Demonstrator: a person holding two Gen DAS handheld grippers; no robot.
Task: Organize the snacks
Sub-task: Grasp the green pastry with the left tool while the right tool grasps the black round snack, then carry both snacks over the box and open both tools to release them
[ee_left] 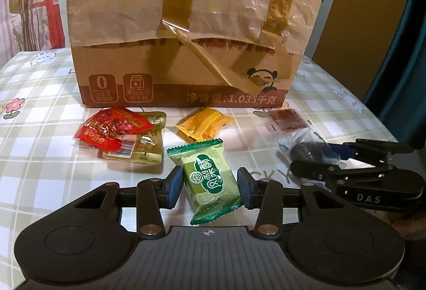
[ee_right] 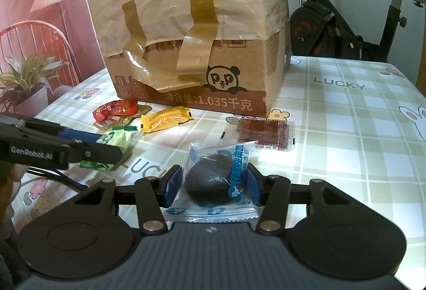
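Snacks lie scattered on a checked tablecloth (ee_right: 346, 130) in front of a taped cardboard box (ee_left: 186, 31). Nearest the left wrist camera, a green-wrapped snack (ee_left: 210, 178) sits between the blue pads of the left gripper (ee_left: 209, 184); the pads press its two sides, so the jaws are clamped on it. In the right wrist view, a clear packet with blue print holding a dark round cake (ee_right: 213, 180) sits between the pads of the right gripper (ee_right: 214, 184), whose jaws are likewise closed against the packet's sides. Both packets are low over the cloth, near its front edge, and whether they rest on it or are lifted clear I cannot tell. Farther back, just in front of the box, lie a red packet (ee_left: 111, 127) overlapping a translucent yellowish packet (ee_left: 145, 148), a yellow-orange packet (ee_left: 206, 123) to their right, and a clear flat packet with a reddish-brown slab (ee_right: 262, 134) further right. Beside the table stands an exercise bike (ee_right: 354, 15), and a potted plant (ee_right: 24, 79) shows at the left.
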